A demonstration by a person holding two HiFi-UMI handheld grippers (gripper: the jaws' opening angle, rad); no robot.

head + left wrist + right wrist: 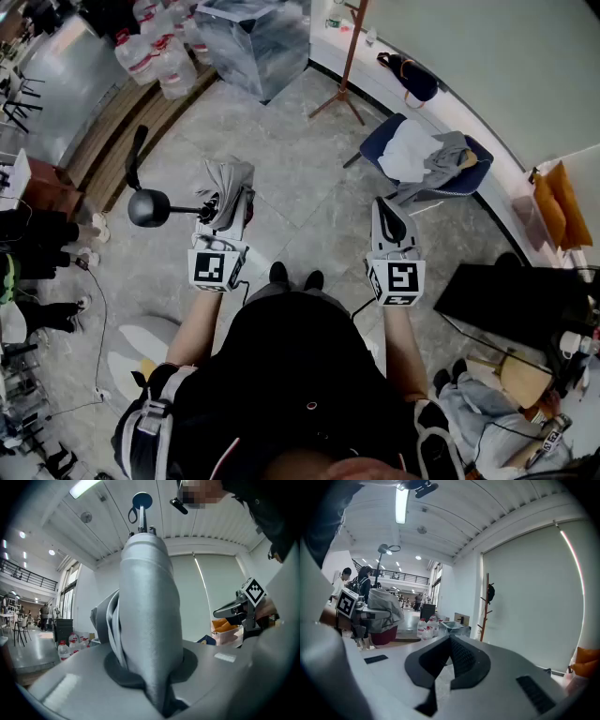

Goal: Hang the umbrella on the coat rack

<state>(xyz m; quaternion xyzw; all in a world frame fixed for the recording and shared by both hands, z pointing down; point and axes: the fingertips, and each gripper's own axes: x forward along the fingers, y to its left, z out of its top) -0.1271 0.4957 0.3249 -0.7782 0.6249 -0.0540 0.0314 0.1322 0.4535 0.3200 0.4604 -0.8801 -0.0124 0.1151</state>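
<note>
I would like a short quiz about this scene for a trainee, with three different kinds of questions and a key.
1. Multiple choice: what does the left gripper hold? A) a cup B) the folded grey umbrella C) nothing
2. Fill in: in the head view, to the right of the wooden coat rack stands a blue ____ with clothes on it.
3. True or false: the right gripper is shut on the umbrella's handle.
Key: 1 B. 2 chair. 3 false: it is shut, with nothing between its jaws.

Grey umbrella (150,620) upright, clamped in left tool (147,672); strap loop (133,515) at top end.
</note>
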